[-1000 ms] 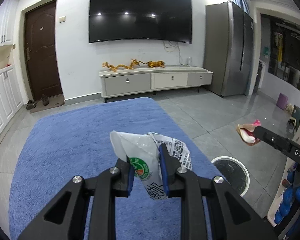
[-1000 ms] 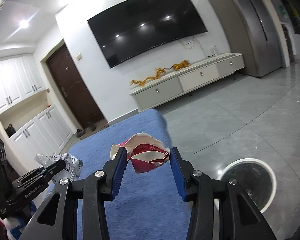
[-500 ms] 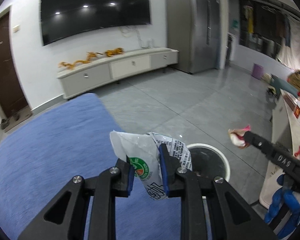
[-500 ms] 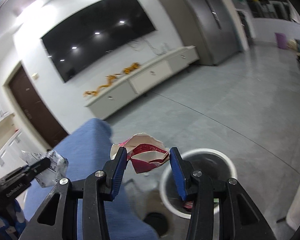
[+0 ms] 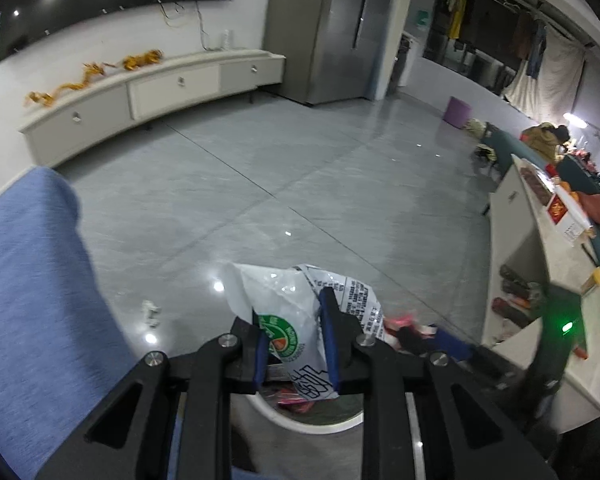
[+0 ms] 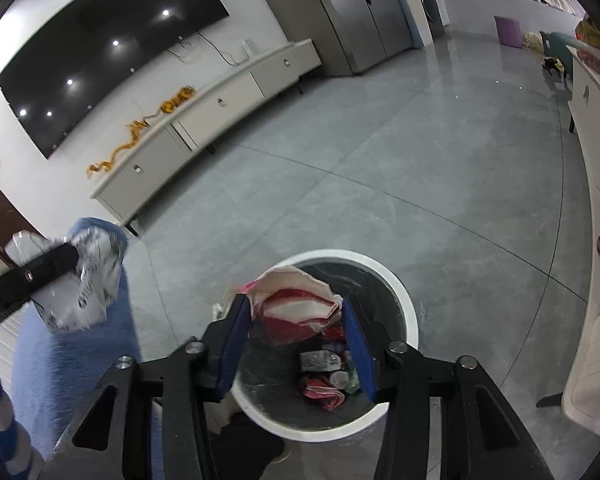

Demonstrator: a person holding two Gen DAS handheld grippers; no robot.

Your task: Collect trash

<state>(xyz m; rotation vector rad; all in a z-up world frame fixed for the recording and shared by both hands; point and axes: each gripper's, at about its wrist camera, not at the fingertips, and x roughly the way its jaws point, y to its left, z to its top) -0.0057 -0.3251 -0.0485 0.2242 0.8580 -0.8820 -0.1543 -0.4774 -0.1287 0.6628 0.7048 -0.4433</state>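
A white plastic wrapper (image 5: 296, 320) with a green round mark and black print was held tight between the blue pads (image 5: 327, 340) of the left gripper (image 5: 294, 354). It was held up in the air, right over the near rim of the round white trash bin (image 5: 300, 424) on the grey floor (image 5: 300, 184). The same wrapper (image 6: 80, 292) was seen from the right wrist camera, off to the left, above the blue cloth (image 6: 88, 340).

A crumpled red and white wrapper (image 6: 300, 308) was clamped in the right gripper (image 6: 298, 352), with a blue pad pressed to each side. It was held straight above the open bin (image 6: 408, 320). Other bits of trash (image 6: 324, 376) were seen lying at the bottom of the bin. A small white scrap (image 5: 150, 312) was lying on the floor, just beside the blue cloth (image 5: 32, 300).
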